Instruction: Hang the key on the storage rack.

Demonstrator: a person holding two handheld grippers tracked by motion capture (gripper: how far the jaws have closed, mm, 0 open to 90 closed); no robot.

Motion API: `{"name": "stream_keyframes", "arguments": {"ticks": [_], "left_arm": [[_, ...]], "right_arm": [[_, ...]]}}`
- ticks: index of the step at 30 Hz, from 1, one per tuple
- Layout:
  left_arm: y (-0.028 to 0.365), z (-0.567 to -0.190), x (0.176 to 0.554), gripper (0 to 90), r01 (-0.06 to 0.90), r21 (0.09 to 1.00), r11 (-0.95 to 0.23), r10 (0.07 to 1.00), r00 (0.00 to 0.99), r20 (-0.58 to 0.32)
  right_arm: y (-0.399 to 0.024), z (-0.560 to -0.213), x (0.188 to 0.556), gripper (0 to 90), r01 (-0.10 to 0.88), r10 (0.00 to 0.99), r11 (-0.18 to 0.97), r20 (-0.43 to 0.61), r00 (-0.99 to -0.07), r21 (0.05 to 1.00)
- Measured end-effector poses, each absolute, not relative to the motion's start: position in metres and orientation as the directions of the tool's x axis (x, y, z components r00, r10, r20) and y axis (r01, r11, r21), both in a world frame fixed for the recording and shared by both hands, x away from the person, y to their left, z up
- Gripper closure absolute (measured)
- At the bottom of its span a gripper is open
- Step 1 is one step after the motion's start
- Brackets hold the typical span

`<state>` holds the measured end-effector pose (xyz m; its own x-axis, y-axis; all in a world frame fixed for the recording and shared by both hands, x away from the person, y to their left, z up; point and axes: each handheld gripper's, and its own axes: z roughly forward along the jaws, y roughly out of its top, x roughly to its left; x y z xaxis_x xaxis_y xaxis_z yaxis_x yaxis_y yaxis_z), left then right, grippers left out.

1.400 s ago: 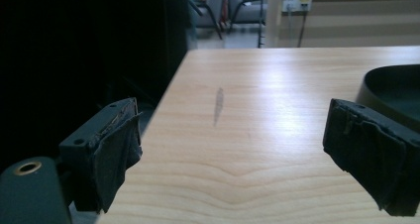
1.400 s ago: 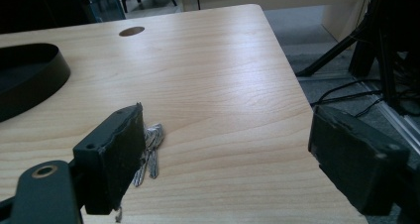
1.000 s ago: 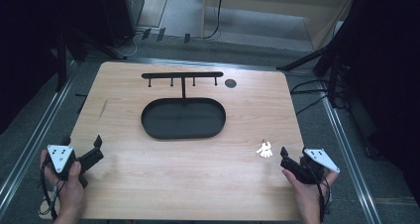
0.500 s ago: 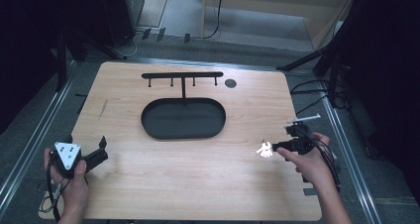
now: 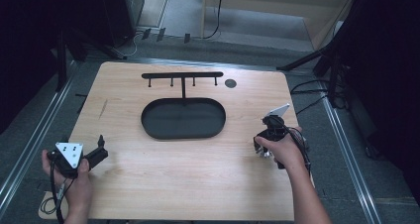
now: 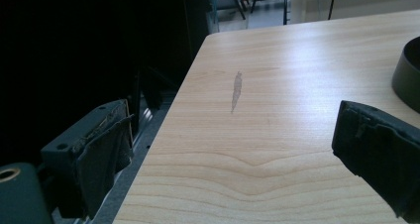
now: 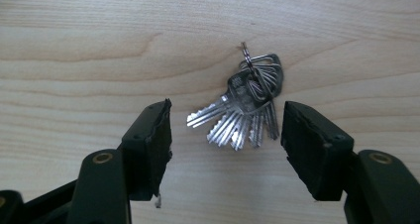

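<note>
Spanning pale wooden table (image 5: 198, 184), dark surroundings

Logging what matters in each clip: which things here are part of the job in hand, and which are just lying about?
In play, as it appears:
bunch of keys, on the table between the open jaws
right gripper

Lying about:
black oval tray
hook rack
black disc
left gripper, open, at the table's edge

A lab-like recording setup.
A bare wooden table (image 5: 148, 184) stands on grey floor (image 5: 188, 16), with black stand legs (image 5: 317, 60), trailing cables (image 5: 307, 87) and dark surroundings.
</note>
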<state>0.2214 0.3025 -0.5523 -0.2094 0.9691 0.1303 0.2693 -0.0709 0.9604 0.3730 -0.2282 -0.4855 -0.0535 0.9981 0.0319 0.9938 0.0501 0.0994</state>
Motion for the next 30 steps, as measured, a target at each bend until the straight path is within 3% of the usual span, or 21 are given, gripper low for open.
{"name": "stream_keyframes", "arguments": {"ticks": [6,10,11,12,13,18,30], "left_arm": [[0.303,-0.553,0.216,3.2,0.245,0.967,-0.072,0.972,-0.198,0.123],[0.308,-0.553,0.211,3.6,0.225,0.974,-0.027,0.98,-0.185,0.07],[0.31,-0.553,0.21,3.7,0.214,0.977,-0.001,0.981,-0.189,0.043],[0.312,-0.553,0.209,3.7,0.209,0.978,0.016,0.981,-0.19,0.025],[0.313,-0.553,0.208,3.7,0.197,0.98,0.033,0.981,-0.194,0.006],[0.315,-0.553,0.206,3.7,0.181,0.982,0.047,0.982,-0.19,-0.012],[0.312,-0.553,0.204,4.0,0.186,0.982,0.037,0.982,-0.191,0.0]], "right_arm": [[-0.222,-0.496,0.376,33.8,0.995,0.998,0.057,-0.023,-0.055,0.085],[-0.227,-0.504,0.374,41.3,0.996,0.997,0.067,-0.033,-0.065,0.062],[-0.229,-0.505,0.374,44.4,0.996,0.998,0.058,-0.019,-0.057,0.063],[-0.234,-0.503,0.373,59.6,0.995,0.999,0.043,-0.003,-0.043,0.085],[-0.234,-0.503,0.373,59.6,0.995,0.999,0.043,-0.003,-0.043,0.085],[-0.245,-0.499,0.371,82.1,0.994,0.994,0.075,0.074,-0.081,0.079],[-0.225,-0.456,0.377,85.0,0.981,0.979,0.181,0.084,-0.187,0.071]]}}
